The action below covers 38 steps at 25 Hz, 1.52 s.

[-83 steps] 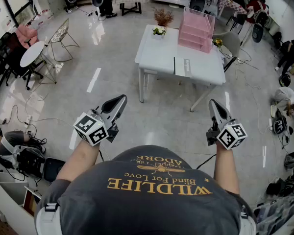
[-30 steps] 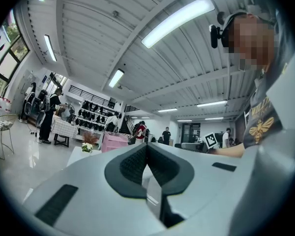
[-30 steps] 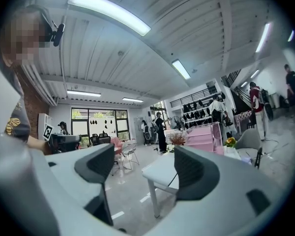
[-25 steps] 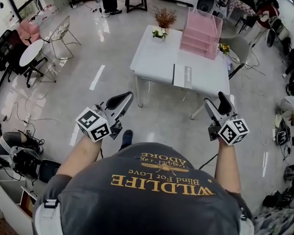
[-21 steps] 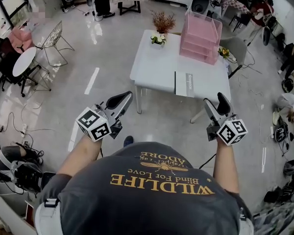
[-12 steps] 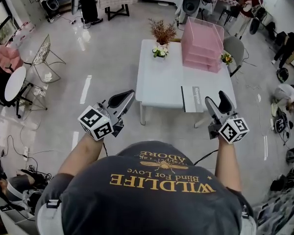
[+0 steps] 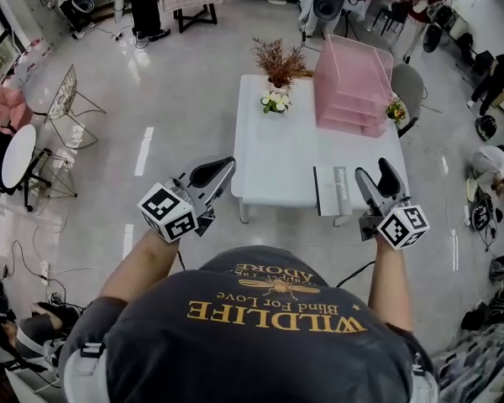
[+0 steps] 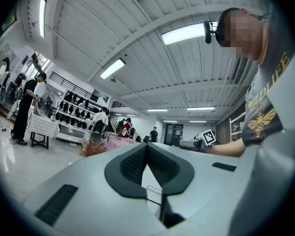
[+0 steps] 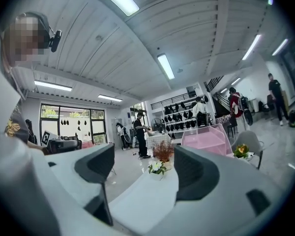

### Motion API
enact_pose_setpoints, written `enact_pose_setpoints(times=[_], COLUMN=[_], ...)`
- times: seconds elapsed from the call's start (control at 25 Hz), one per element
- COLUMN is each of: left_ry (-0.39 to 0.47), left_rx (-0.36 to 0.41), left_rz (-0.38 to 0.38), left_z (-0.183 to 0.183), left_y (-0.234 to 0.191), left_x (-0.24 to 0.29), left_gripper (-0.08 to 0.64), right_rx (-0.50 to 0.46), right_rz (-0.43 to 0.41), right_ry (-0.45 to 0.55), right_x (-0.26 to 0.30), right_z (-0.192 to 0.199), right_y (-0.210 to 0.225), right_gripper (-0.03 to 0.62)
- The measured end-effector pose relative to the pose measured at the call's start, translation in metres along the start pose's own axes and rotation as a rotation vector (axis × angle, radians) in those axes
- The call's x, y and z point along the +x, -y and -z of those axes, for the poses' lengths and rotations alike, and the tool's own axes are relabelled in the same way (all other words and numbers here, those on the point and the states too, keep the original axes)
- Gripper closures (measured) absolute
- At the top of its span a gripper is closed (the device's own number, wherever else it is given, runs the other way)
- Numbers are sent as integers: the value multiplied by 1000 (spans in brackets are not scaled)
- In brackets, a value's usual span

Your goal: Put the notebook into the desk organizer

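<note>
Left tool [image 7: 219,169]: held in the air at centre left of the head view, over the pale tiled floor [image 7: 168,107] and short of the white rectangular counter [image 7: 277,154]. In the left gripper view the left tool [image 8: 146,146] has its dark ribbed pads touching at the tips. It is closed, with nothing between the pads.

Right tool [image 7: 378,179]: held at centre right of the head view, at the counter's near right corner. In the right gripper view the right tool [image 9: 145,166] has its two jaws wide apart. It is open and empty, and only the counter top [image 9: 137,200] shows through the gap.

Flat grey rectangular notebook [image 7: 335,191] with a dark spine: lies flat on the counter at its near edge, just left of the right tool in the head view. Neither tool touches it.

Pink translucent tiered desk organizer [image 7: 353,86]: stands on the far right part of the counter, above the notebook in the frame and well apart from it. It also shows at centre right of the right gripper view [image 9: 206,140].

Small pot of white flowers [image 7: 275,102]: stands on the far left part of the counter, left of the organizer.
</note>
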State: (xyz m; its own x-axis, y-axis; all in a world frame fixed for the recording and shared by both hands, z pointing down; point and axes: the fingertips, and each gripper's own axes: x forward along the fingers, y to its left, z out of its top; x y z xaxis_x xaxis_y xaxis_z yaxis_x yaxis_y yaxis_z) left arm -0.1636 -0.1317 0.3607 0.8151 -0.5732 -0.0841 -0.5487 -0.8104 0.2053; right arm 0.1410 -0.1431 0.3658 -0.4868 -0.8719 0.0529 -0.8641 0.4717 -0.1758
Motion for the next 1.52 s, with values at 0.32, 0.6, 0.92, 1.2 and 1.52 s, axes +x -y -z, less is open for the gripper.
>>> enact_pose_setpoints(times=[0.32,0.6,0.92,1.2,1.52], left_ry=[-16,-41,-123,-189,-270], left_rx=[14,11,-4,-70,-104], left_rz=[-95,-154,-30,128,221], left_z=[-1,12,44,94,145], left_y=[-14,-26,-56,-41,-14], left_x=[72,115,136,176,209], left_gripper=[560,560,560,560,560], right_rx=[28,71,115,294,539], right_rz=[-126,-182,-50,161,216], right_ry=[-18,-56,-134,-379,-789], right_x=[50,86,85,12,-47], right_z=[-3,17,52,152,302], right_y=[69,120,140,183,182], right_gripper=[227,227,227,227,227])
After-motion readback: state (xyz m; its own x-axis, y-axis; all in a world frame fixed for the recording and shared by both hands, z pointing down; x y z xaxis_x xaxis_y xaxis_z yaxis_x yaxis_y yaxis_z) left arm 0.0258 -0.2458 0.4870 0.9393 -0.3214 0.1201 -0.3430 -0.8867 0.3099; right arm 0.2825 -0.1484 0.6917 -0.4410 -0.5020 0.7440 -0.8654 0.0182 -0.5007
